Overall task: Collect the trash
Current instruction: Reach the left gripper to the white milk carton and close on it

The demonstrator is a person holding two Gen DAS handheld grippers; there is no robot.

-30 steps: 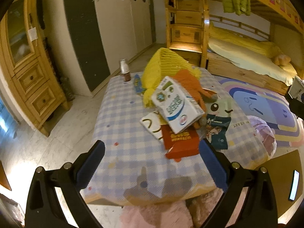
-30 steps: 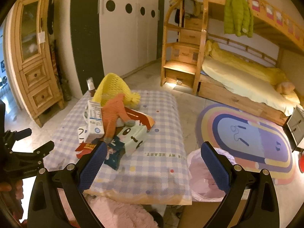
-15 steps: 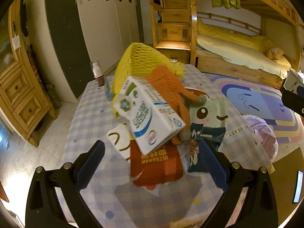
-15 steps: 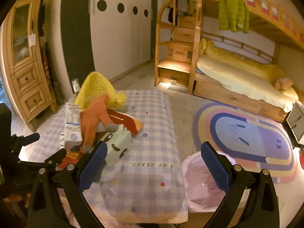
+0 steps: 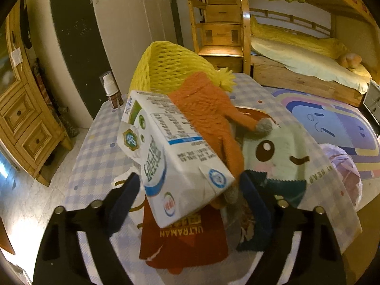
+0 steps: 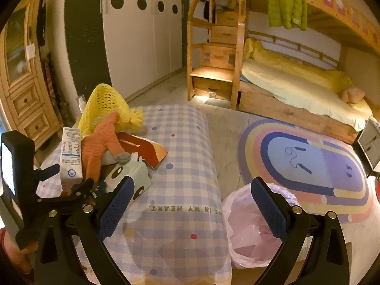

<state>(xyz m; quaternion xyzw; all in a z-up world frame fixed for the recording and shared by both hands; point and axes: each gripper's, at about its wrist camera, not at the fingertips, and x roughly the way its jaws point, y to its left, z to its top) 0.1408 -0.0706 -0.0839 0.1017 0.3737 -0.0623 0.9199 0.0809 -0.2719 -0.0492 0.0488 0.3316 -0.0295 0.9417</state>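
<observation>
A pile of trash lies on the checked table [image 5: 95,147]: a white milk carton [image 5: 175,161], an orange glove [image 5: 209,118], yellow foam netting [image 5: 171,68], a red packet [image 5: 185,239] and a pale green face packet [image 5: 275,156]. My left gripper [image 5: 187,204] is open, its jaws on either side of the carton's near end, apart from it. The carton [image 6: 70,159] and the left gripper [image 6: 68,185] also show in the right wrist view. My right gripper [image 6: 190,209] is open and empty above the table's near right edge, beside a bin with a pink bag [image 6: 251,232].
A small spray bottle [image 5: 111,92] stands at the table's far left corner. A wooden cabinet [image 5: 26,123] is on the left, a bunk bed [image 6: 296,90] and a rainbow rug [image 6: 306,168] on the right. An orange-red packet [image 6: 142,149] lies mid-table.
My left gripper has moved forward and down until the milk carton sits between its open jaws. My right gripper has shifted right, closer to the pink-bagged bin.
</observation>
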